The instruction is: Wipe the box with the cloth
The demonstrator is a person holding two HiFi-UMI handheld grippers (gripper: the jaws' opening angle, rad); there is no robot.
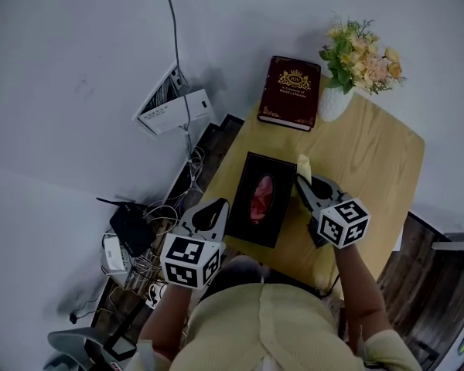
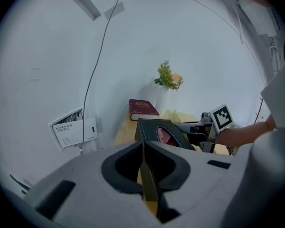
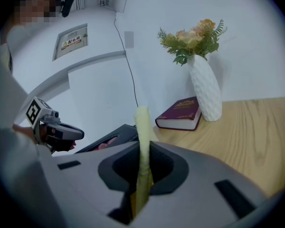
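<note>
Jaws of my left gripper are pressed together on the near left edge of the black box. In the left gripper view that thin dark wall stands upright between the pads. Jaws of my right gripper are closed on a pale yellow cloth. In the right gripper view the cloth rises as a narrow folded strip above the tips.

The box lies lengthwise on the wooden table, with an oval opening in its top showing pink. The cloth sits just beside the box's far right corner, but I cannot tell whether they touch. My left gripper's body covers the box's near left corner from above, and my right gripper's body covers the table along the box's right side.

Surroundings:
- A maroon book lies flat beyond the box, near the table's far edge.
- A white vase stands just beside the book, holding yellow and pink flowers.
- A white wall unit hangs to the left of the table, and a cable runs up the wall from it.
- A tangle of cords and a black device lie on the floor to the left of the table.
</note>
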